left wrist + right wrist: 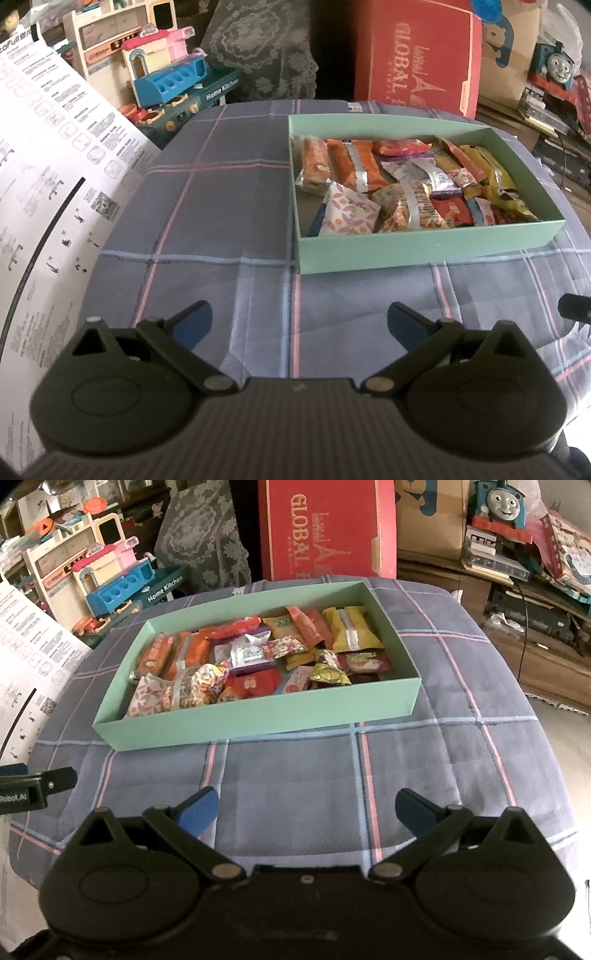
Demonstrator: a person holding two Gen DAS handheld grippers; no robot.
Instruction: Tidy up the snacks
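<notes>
A shallow mint-green box (424, 247) (258, 720) sits on a blue plaid cloth and holds several wrapped snacks: orange bars (159, 657), a yellow packet (351, 633), a red packet (251, 685), a floral pouch (347, 216). My left gripper (299, 325) is open and empty, low over the cloth, in front and to the left of the box. My right gripper (306, 812) is open and empty, in front of the box's near wall. The left gripper's side shows at the left edge of the right wrist view (33, 786).
The plaid-covered table (207, 206) has bare cloth left of the box. A large white printed sheet (44, 192) stands at the left. A red carton (325, 528), toy kitchen sets (110, 576) and a toy train (498, 502) crowd the back.
</notes>
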